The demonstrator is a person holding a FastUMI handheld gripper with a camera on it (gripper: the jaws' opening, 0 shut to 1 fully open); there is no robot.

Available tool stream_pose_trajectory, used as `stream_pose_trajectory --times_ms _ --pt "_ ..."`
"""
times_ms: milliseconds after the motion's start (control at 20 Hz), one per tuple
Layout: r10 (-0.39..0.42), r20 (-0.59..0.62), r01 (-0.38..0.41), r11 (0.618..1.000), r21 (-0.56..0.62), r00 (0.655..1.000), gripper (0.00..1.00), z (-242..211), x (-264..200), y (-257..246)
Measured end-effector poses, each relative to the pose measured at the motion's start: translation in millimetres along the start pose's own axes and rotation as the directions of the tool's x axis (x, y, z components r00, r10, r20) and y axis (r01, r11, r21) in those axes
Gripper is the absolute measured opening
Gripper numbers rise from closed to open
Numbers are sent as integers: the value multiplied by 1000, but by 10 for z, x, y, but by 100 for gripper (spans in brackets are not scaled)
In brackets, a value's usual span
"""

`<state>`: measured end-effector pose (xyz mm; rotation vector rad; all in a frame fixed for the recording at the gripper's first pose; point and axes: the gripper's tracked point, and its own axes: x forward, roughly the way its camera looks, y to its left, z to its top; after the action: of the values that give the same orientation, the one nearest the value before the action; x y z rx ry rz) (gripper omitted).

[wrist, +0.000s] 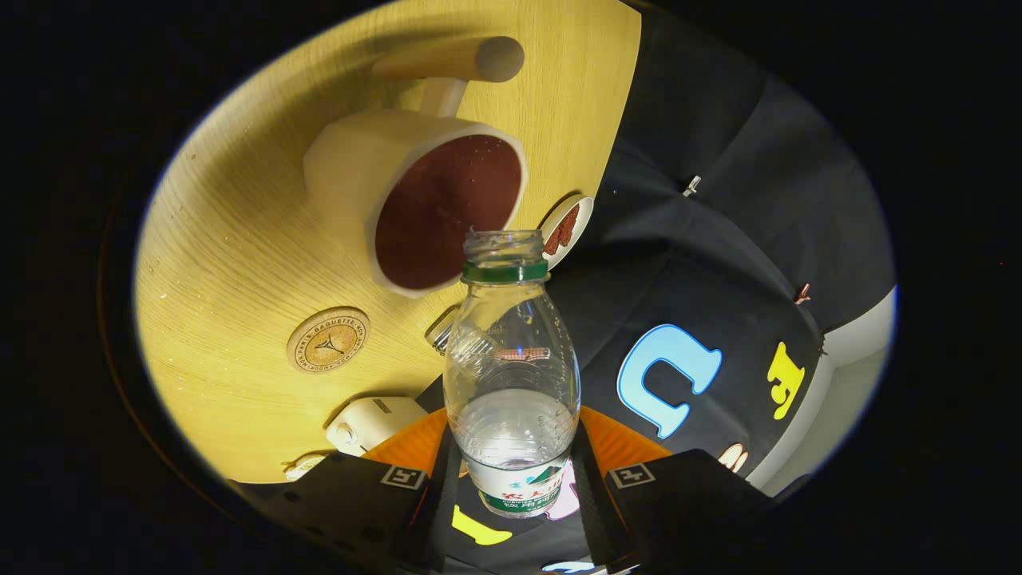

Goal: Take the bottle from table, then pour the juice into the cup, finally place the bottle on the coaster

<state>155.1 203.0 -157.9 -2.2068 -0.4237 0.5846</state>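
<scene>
A clear plastic bottle [512,375] with a green neck ring and no cap is clamped between my two fingers, and my gripper [515,487] is shut on its lower body. Clear liquid fills its lower part. Its open mouth points toward a cream cup [415,200] just beyond it on the wooden table [231,263]. The cup has a dark reddish-brown inside and a long wooden handle. A round cork coaster [328,339] with a stamped mark lies on the table, to the left of the bottle and nearer to my fingers than the cup.
A small white disc with a brown butterfly picture [565,230] sits at the table edge beside the cup. A cream-white device [374,423] and a metal clip [444,331] lie near my left finger. The black cloth wall [718,239] hangs to the right of the table.
</scene>
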Motion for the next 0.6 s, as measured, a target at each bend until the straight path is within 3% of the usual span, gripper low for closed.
stream_pose_trajectory --times_ms 150,300,450,600 --pt "16 -16 -15 999 47 1000 68 -1 -63 36" --pt "82 -45 -73 980 183 996 68 -68 -162 134" --pt "127 -81 -91 931 355 989 68 -216 -294 101" --pt "159 -109 -79 846 527 981 68 -382 -388 -6"
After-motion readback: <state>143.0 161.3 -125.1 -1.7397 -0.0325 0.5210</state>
